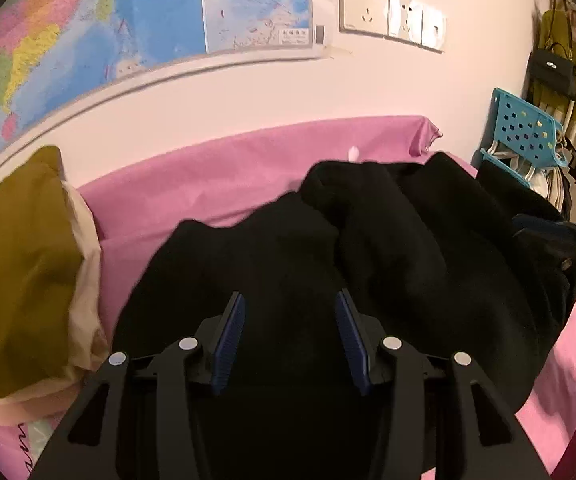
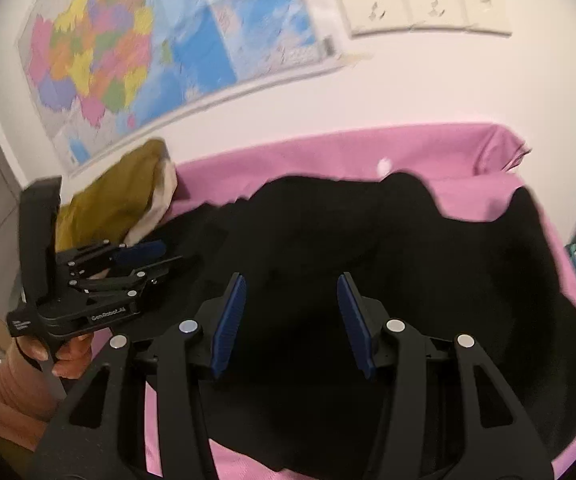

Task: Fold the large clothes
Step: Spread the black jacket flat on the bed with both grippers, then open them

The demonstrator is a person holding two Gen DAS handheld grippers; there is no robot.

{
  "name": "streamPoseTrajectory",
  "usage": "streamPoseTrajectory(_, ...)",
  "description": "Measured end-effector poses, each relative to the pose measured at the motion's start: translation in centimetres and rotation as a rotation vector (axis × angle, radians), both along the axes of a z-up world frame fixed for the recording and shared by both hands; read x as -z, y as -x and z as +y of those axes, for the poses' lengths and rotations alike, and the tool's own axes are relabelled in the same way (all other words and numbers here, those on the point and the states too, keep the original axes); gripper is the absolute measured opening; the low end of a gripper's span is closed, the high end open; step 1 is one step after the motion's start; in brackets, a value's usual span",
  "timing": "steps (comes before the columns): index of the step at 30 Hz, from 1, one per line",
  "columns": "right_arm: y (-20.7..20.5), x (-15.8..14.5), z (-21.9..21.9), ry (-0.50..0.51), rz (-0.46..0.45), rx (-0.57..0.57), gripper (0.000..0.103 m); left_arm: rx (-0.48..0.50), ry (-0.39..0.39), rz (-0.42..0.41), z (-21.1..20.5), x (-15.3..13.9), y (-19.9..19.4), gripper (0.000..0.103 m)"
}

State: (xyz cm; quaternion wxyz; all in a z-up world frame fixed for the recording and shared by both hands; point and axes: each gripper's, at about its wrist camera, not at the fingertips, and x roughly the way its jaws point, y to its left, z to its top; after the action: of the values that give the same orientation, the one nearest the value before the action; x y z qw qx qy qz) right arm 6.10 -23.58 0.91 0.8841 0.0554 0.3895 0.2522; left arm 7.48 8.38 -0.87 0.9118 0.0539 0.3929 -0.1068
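The garment (image 1: 368, 240) lies on the bed (image 1: 207, 184). A pillow (image 1: 19, 264) sits to its left. A map (image 1: 127, 12) and sockets (image 1: 392, 12) hang on the wall behind.

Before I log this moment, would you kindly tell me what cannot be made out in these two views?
- Black garment: both views, uniformly dark, so its type and fold lines are unreadable.
- Garment's near edge: left wrist view, hidden under the left tongs.
- Map: right wrist view, motion blur; labels unreadable.
- Right tongs: left wrist view, blurred and cut off at the right edge.
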Motion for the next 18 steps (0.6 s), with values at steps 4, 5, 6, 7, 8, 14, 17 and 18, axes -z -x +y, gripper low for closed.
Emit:
streamPoseTrajectory(4,-1.6,3.0,1.8,0.073,0.052,0.001,0.047,-0.012,0.020,0.030,0.4,0.9,-0.4,0.047)
streamPoseTrajectory(5,-2.0,3.7,1.9,0.079,0.068,0.005,0.046,-0.012,0.020,0.031,0.4,1.1,-0.5,0.048)
streamPoseTrajectory(6,-2.5,4.3,1.7,0.068,0.088,0.021,0.045,-0.014,0.016,0.032,0.5,1.2,-0.6,0.051)
streamPoseTrajectory(7,-2.9,4.7,1.4,0.037,0.110,0.035,0.045,-0.019,0.016,0.035,0.6,1.4,-0.7,0.052)
streamPoseTrajectory(8,-3.0,4.8,1.3,0.025,0.113,0.038,0.045,-0.020,0.021,0.036,0.7,1.4,-0.7,0.053)
streamPoseTrajectory(14,-0.8,2.1,0.0,0.003,0.056,0.039,0.045,-0.029,0.024,0.017,1.2,0.6,0.4,0.056)
streamPoseTrajectory(17,1.0,0.5,-1.6,-0.013,0.014,0.045,0.049,-0.023,0.039,0.005,1.8,0.2,1.4,0.060)
streamPoseTrajectory(18,1.5,0.1,-2.1,-0.019,0.005,0.046,0.050,-0.025,0.041,-0.001,2.1,0.1,1.7,0.061)
